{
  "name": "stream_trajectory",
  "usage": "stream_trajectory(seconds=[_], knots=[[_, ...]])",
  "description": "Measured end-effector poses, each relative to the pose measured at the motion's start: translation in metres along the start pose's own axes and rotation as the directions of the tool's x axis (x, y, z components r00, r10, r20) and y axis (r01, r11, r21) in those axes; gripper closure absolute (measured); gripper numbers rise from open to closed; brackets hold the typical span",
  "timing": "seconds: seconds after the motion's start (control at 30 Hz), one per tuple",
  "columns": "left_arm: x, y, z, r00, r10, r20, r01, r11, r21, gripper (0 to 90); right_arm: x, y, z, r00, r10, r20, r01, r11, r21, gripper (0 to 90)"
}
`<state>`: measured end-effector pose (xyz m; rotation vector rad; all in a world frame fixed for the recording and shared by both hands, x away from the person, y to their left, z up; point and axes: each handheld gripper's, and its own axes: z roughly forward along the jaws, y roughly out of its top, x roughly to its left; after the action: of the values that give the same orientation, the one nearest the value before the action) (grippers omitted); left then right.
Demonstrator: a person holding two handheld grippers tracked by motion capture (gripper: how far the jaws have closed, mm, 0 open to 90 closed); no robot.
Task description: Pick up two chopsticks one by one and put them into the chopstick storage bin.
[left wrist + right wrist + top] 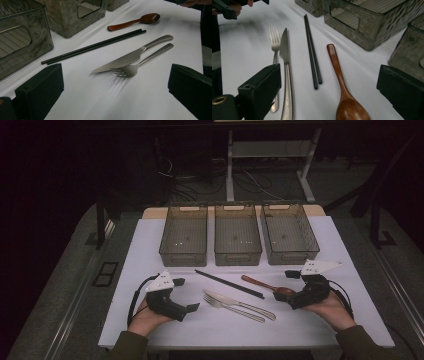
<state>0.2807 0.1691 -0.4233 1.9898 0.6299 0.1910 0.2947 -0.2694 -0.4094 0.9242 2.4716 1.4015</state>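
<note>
Resting nearest, both black grippers, left gripper (186, 312) and right gripper (283, 298), gape wide, empty. Just beyond the right one lies the smooth wooden spoon (342, 85); farther, slim black chopsticks (312, 52), steel knife (285, 75), fork (275, 50), then three ribbed translucent bins (238, 240).

Three smoky clear bins (183, 242) (237, 241) (290, 240) in row, upper middle of high view. Below them black chopsticks (229, 283), knife (240, 304), fork (232, 308) at centre on white table (150, 240).

Black tongs (192, 308) – olive sleeves (129, 347)
</note>
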Motion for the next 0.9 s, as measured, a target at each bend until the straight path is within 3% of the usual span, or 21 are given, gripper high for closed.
stream_trajectory(seconds=[0.37,0.4,0.6,0.9], knots=[[-0.001,0.000,0.001,1.0000,0.000,0.005,0.000,1.0000,-0.001,0.0,-0.002,0.008,0.012,0.9999,-0.004,-0.014,0.004,1.000,0.020,8.1],[-0.001,0.000,0.001,1.0000,0.002,0.004,-0.002,1.0000,-0.001,0.0,-0.001,0.009,0.013,0.9999,-0.008,-0.010,0.008,1.000,0.018,13.0],[-0.001,0.000,0.001,1.0000,0.002,0.006,-0.002,1.0000,-0.001,0.0,-0.002,0.014,0.018,0.9999,-0.005,-0.015,0.006,1.000,0.028,14.7],[-0.001,0.000,0.000,1.0000,-0.001,0.005,0.001,1.0000,-0.001,0.0,0.001,0.022,0.032,0.9991,-0.014,-0.040,0.016,0.998,0.058,29.2]])
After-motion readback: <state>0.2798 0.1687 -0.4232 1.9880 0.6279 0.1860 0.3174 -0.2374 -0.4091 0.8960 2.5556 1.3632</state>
